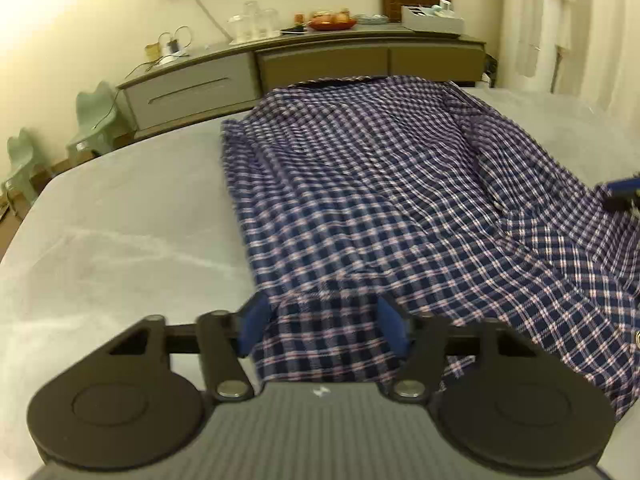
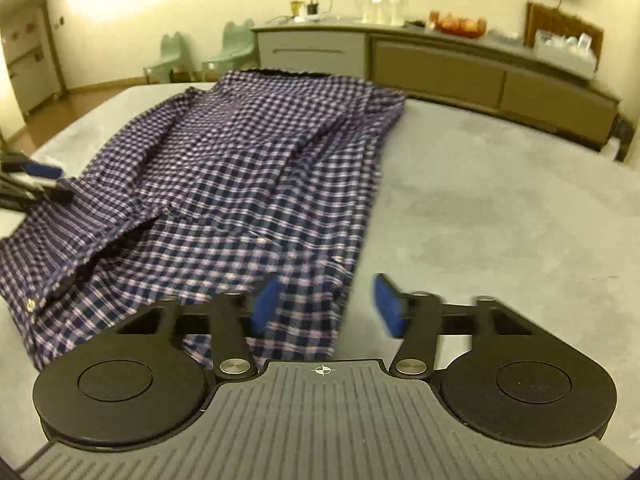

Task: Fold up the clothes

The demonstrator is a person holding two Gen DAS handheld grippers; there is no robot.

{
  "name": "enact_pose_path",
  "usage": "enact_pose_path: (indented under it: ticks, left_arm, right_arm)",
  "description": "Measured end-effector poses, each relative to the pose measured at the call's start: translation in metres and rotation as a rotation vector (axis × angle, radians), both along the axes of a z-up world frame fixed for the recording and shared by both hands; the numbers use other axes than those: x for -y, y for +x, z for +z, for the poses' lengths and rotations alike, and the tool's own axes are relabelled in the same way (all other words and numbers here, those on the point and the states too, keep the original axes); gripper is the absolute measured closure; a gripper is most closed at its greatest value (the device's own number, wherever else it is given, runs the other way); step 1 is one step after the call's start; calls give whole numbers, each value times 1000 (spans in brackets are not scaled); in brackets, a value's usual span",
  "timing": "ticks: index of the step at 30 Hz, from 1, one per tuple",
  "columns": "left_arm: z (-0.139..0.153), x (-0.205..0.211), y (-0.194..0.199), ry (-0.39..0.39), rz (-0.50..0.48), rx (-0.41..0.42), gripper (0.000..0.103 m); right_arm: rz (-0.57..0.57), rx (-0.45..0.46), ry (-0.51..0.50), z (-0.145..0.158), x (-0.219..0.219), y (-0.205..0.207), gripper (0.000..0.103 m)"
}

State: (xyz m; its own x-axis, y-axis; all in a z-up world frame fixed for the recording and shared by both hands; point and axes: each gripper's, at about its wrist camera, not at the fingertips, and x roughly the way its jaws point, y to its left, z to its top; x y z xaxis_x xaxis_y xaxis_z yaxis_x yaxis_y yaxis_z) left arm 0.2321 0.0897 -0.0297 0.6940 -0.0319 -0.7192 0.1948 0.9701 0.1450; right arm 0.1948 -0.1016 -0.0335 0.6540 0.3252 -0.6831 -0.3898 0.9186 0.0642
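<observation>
A navy, white and pink checked shirt (image 1: 380, 184) lies spread lengthwise on a grey table (image 1: 132, 232), its sides folded inward. My left gripper (image 1: 323, 320) is open over the shirt's near left corner; cloth lies between its blue pads (image 1: 252, 328) without being pinched. In the right wrist view the same shirt (image 2: 248, 168) runs away from me, and my right gripper (image 2: 326, 304) stands open at its near right edge, one pad over the cloth and the other pad (image 2: 388, 304) over bare table (image 2: 500, 200). Each gripper also shows at the other view's edge: right gripper (image 1: 622, 192), left gripper (image 2: 36, 184).
A long low sideboard (image 1: 320, 64) stands beyond the table's far edge, carrying glass jars (image 1: 256, 24), a fruit bowl (image 1: 332, 22) and a white box (image 1: 434, 20). Two pale green chairs (image 1: 96, 116) stand at the far left. Curtains (image 1: 552, 20) hang at the right.
</observation>
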Motion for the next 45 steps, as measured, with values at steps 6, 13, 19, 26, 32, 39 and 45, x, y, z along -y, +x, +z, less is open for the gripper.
enact_pose_path:
  ticks: [6, 13, 19, 26, 32, 39, 45]
  left_arm:
    - [4, 2, -2, 39, 1, 72, 96]
    - [19, -24, 14, -17, 128, 140, 98]
    - [-13, -12, 28, 139, 135, 53, 91]
    - [56, 13, -35, 92, 84, 243, 84]
    - [7, 63, -50, 20, -93, 86, 80]
    - [26, 42, -70, 20, 29, 131, 75]
    - [7, 41, -103, 60, -28, 52, 62]
  right_arm:
    - [46, 35, -4, 12, -3, -6, 100]
    - [-25, 156, 51, 31, 6, 0, 102]
    - [-52, 92, -116, -22, -15, 34, 96]
    - [-45, 246, -192, 35, -21, -10, 58]
    - [175, 137, -83, 24, -58, -50, 63]
    - [-37, 17, -167, 0, -26, -35, 59]
    - [110, 65, -123, 11, -29, -78, 66]
